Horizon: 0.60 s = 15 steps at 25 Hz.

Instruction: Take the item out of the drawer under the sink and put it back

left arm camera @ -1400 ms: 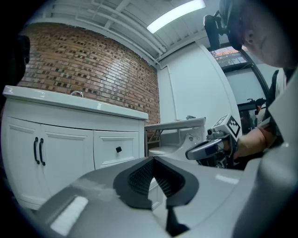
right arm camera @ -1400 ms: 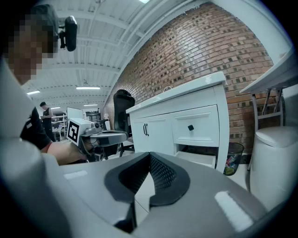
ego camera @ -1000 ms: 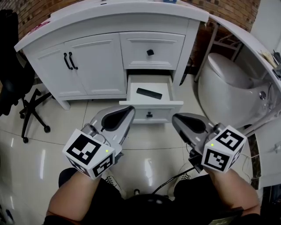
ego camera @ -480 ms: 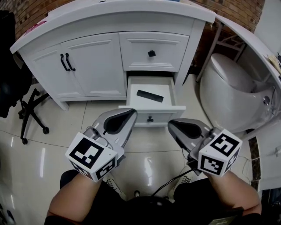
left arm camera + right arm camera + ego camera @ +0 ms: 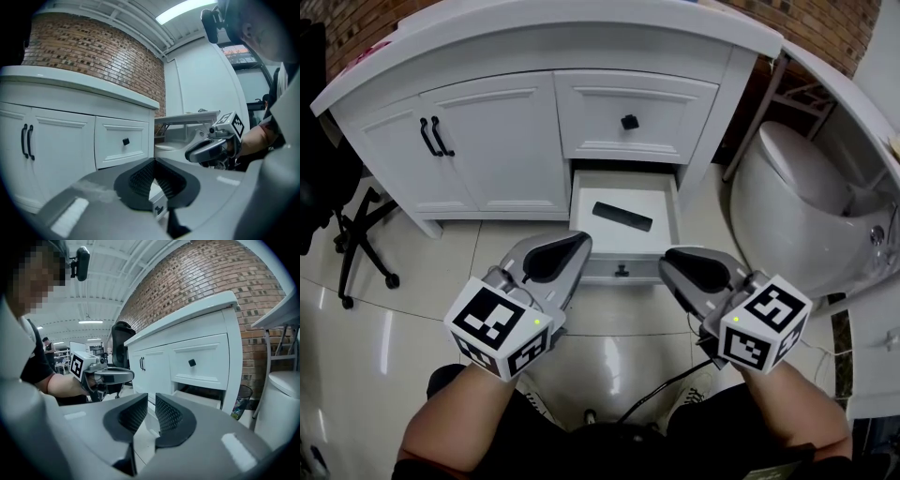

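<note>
At the far left a black office chair [image 5: 342, 220] on castors stands on the glossy pale tile floor [image 5: 403, 309]. Beside it is the white painted vanity cabinet [image 5: 487, 141], whose panelled double doors carry slim black bar handles under a smooth curved top. Nearer, the left gripper [image 5: 574, 246], grey moulded plastic with a marker cube behind it, points toward the cabinet with its ribbed black fingers [image 5: 140, 177] clenched tip to tip on nothing. Just right of the doors, below a closed upper drawer [image 5: 628, 112] with a small black knob, the open lower drawer [image 5: 619, 242] is pulled out, a shallow white box with smooth walls. The task's thing, a flat black bar [image 5: 622, 217] of hard, matt look, lies aslant on the drawer's bottom, touched by neither gripper. The right gripper [image 5: 673, 267] hovers near the drawer front, short of the bar. Its ribbed fingers [image 5: 169, 416] have just been parting, with a narrow gap between them and nothing in it. At the far right sits a rounded, glossy white toilet [image 5: 797, 197]. As I judge it, the opening of the drawer is done, while the pictures alone cannot tell whether the bar has yet been out. With both grippers empty, a grasp, a lift out, the return and perhaps shutting the drawer look to be left.
</note>
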Motion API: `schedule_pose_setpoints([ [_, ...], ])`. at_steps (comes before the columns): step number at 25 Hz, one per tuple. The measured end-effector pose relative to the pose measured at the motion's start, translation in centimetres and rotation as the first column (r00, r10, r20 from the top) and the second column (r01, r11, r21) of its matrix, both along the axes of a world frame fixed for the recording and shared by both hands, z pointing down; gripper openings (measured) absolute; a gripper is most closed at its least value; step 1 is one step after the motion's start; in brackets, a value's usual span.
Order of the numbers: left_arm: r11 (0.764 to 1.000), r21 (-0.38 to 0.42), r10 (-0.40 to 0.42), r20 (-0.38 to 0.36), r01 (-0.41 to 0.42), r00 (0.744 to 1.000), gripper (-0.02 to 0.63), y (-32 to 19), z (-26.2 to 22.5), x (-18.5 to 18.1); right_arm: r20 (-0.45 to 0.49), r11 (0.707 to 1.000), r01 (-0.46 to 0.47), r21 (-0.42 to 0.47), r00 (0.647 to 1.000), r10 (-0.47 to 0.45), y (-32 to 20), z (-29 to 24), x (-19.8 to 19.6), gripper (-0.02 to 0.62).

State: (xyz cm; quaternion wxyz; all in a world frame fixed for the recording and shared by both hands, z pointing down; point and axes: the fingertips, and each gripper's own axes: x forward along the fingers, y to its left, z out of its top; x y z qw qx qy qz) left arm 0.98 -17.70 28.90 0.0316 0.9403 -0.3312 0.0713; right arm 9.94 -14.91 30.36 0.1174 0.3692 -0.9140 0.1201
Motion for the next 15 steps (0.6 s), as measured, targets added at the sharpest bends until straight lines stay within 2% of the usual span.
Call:
schedule_pose_setpoints([
  [5, 1.000, -0.005, -0.006, -0.011, 0.006, 1.000, 0.006, 0.1, -0.2, -0.1, -0.069, 0.998, 0.039, 0.040, 0.997, -0.037, -0.4, 0.1, -0.2, 0.041],
  [11, 0.999, -0.009, -0.034, -0.024, 0.034, 0.999, 0.006, -0.3, -0.6, -0.9, -0.192, 0.989, 0.022, 0.147, 0.981, 0.006, -2.7, -2.5, 1.5, 0.043],
  [15, 0.999, -0.008, -0.031, -0.031, 0.031, 0.999, 0.006, -0.4, -0.5, -1.1, -0.220, 0.994, 0.034, 0.101, 0.975, -0.011, -4.9, -2.4, 1.9, 0.079],
])
